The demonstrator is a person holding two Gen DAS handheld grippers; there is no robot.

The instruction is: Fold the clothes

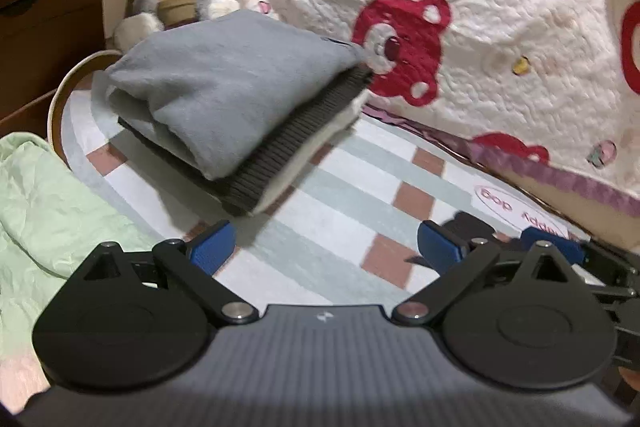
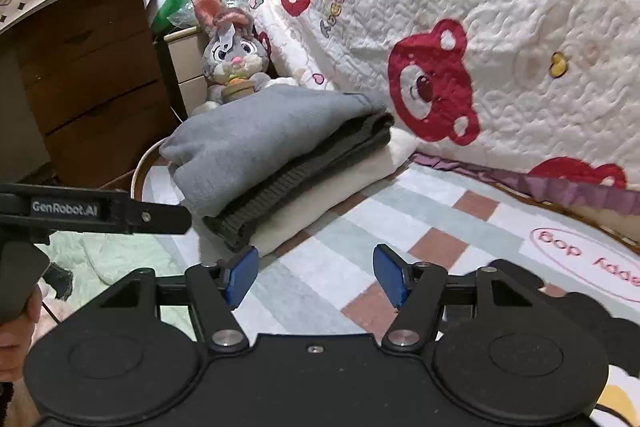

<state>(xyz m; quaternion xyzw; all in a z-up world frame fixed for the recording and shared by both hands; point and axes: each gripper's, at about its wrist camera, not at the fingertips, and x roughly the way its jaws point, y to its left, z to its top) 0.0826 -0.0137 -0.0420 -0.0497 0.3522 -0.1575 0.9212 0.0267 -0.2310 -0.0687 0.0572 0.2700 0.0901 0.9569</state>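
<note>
A stack of folded clothes lies on the checked bed sheet (image 1: 352, 187): a light grey sweatshirt (image 1: 224, 87) on top, a dark grey ribbed knit (image 1: 280, 163) under it, a cream garment (image 1: 316, 147) at the bottom. The same grey sweatshirt (image 2: 256, 143) tops the stack in the right wrist view. My left gripper (image 1: 324, 247) is open above the sheet, just short of the stack. My right gripper (image 2: 314, 275) is open too, with nothing between its blue pads. A pale green garment (image 1: 44, 211) lies crumpled at the left.
A white quilt with red bears (image 2: 500, 47) is heaped behind and to the right of the stack. A plush rabbit (image 2: 234, 63) sits behind the stack, beside a brown drawer unit (image 2: 88, 75). The left gripper's arm (image 2: 104, 211) crosses the right wrist view.
</note>
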